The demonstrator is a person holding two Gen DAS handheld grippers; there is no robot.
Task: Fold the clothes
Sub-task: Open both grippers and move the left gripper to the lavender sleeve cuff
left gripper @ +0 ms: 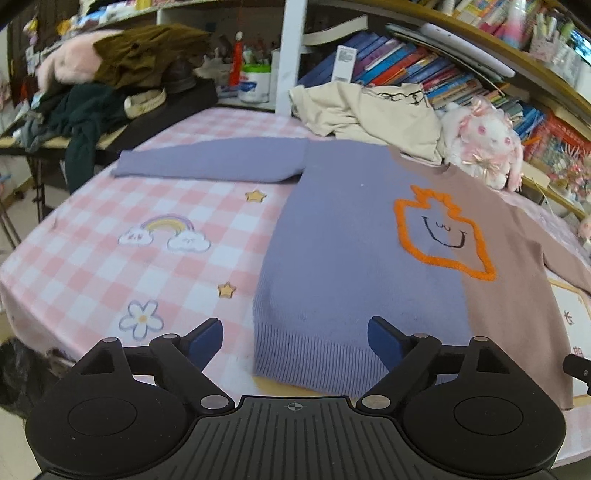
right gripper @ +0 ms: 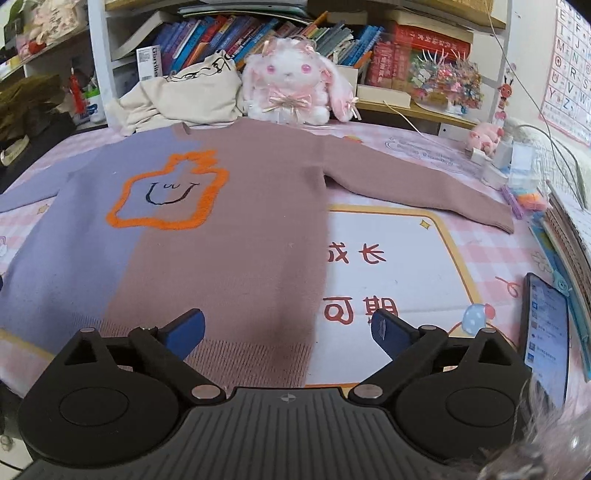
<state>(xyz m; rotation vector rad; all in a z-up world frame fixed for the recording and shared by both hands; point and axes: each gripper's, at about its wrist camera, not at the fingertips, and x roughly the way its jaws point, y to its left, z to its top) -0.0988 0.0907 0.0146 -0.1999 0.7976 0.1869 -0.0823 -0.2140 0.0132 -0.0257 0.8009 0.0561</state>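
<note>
I saw both the left gripper (left gripper: 295, 341) and right gripper (right gripper: 288, 332) spread wide, empty, above the ribbed hem of a soft knit sweater (right gripper: 229, 229) lying flat ahead on the checked desk (left gripper: 110, 229); only the right view showed a phone (right gripper: 546, 332).

1. A counter (left gripper: 92, 266) takes up the foreground, spread with a pink and white checked cloth printed with a rainbow (left gripper: 166, 232), stars and a flower.
2. Behind it stands a white-framed bookshelf (right gripper: 258, 26) crammed with colourful books.
3. A plush rabbit (right gripper: 295, 85) sits against the shelf.
4. An alphabet chart (right gripper: 569, 70) hangs on the right wall.
5. A side table (left gripper: 55, 142) at left carries heaped clothing.
</note>
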